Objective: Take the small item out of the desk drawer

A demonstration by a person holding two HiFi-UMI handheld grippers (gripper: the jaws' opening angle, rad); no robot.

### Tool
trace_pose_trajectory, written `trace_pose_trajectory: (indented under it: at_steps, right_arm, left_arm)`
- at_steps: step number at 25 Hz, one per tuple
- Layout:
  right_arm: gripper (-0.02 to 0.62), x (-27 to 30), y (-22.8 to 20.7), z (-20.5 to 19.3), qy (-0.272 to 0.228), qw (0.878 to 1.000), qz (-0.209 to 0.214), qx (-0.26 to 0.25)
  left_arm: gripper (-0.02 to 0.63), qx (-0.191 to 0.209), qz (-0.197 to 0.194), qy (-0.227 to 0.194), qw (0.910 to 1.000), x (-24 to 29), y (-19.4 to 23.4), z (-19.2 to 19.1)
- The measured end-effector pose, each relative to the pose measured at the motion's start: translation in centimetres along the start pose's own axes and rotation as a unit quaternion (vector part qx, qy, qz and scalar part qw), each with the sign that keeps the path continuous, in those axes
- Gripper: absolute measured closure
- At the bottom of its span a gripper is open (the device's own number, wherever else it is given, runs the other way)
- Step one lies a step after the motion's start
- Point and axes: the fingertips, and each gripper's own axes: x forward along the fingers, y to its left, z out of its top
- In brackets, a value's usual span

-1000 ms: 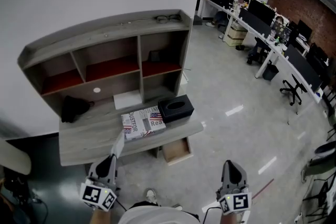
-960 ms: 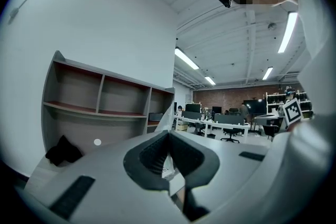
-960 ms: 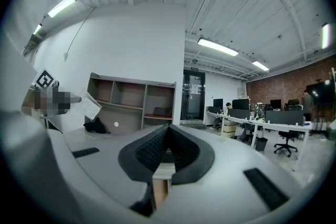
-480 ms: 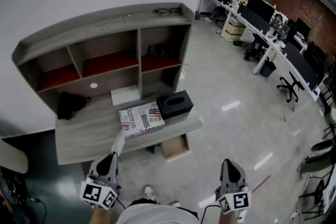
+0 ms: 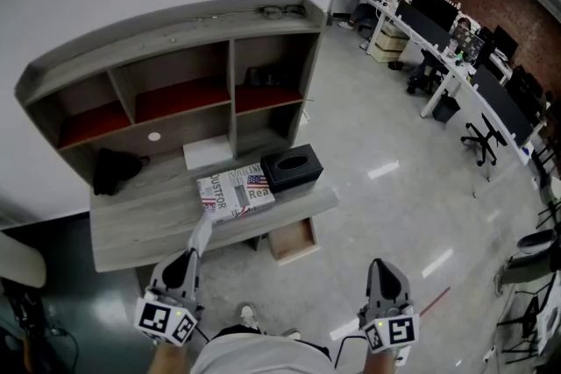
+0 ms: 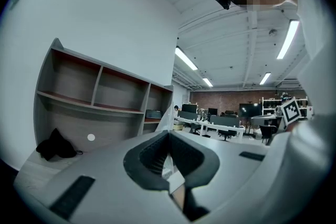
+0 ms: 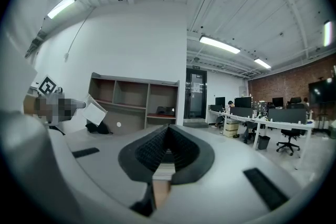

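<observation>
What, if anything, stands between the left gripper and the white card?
Nothing visible does. The left gripper is shut on the white card and holds it up in the air, on the person's side of the desk. The drawer stands open under the desk, apart from the card.

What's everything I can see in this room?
desk with shelf unit: one, grey wood, by the wall
drawer: one, pale wood, open under the desk
printed box: one, white, on the desk
tissue box: one, black, beside the printed box
bag: one, black, desk's left end
office desks: a row, white, far right
card: one, white, in left claw
left claw: one, grey, shut on the card
right claw: one, grey, shut, empty
</observation>
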Motion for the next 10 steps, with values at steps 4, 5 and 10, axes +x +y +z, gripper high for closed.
trace_pose_trajectory:
  at_steps: [4,5,10]
  right_arm:
    - [0.575,0.17,0.27,-0.36,0.005,1.0,0.001,0.002]
    - [0.575,0.26,0.32,-0.46,0.007,1.0,0.001,0.001]
    - [0.575,0.86,0.6,-0.78,0.014,1.0,0.006,0.0]
  left_arm:
    - [0.588,0.0,-0.002,0.005,1.0,0.17,0.16,-0.08]
    - [0.588,0.0,-0.002,0.006,1.0,0.26,0.21,-0.16]
    - [0.588,-0.003,0.0,0.012,0.9999,0.74,0.69,-0.87]
